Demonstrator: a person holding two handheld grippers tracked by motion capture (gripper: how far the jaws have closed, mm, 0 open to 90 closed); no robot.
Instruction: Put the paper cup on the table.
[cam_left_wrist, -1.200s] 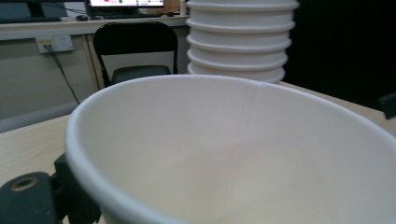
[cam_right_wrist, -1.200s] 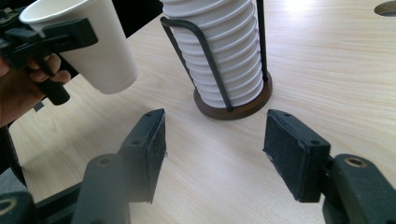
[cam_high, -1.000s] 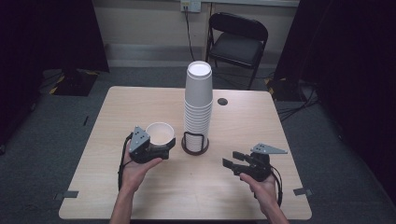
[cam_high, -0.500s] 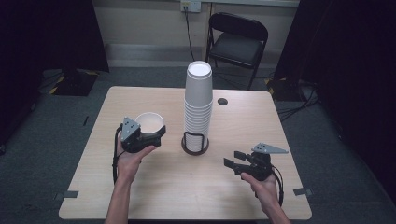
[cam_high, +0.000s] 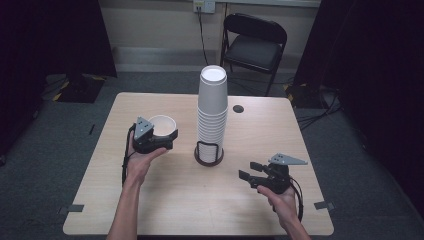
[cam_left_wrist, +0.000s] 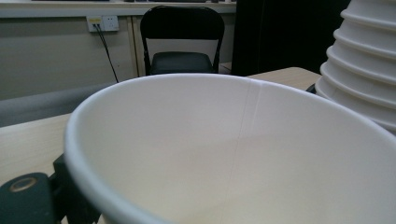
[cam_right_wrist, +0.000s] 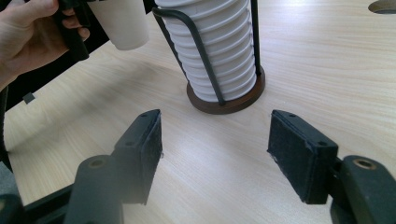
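Note:
A white paper cup (cam_high: 162, 124) is upright, mouth up, left of the cup stack, with my left gripper (cam_high: 167, 139) shut on its wall. In the left gripper view the cup's open mouth (cam_left_wrist: 233, 154) looms close, with one black jaw at the lower left. A tall stack of white cups (cam_high: 212, 110) stands upside down in a black wire holder (cam_high: 208, 155) at the table's middle. My right gripper (cam_high: 250, 172) hovers at the front right, open and holding nothing (cam_right_wrist: 217, 149). The right gripper view has the held cup (cam_right_wrist: 122, 23) off the tabletop.
The wooden table (cam_high: 165, 200) has bare surface in front of the holder and between the two hands. A small dark round spot (cam_high: 238, 108) lies right of the stack. A black folding chair (cam_high: 255, 42) stands beyond the far edge.
My left gripper has carried the cup to the left and farther from the person, away from the holder. The right gripper has stayed where it was.

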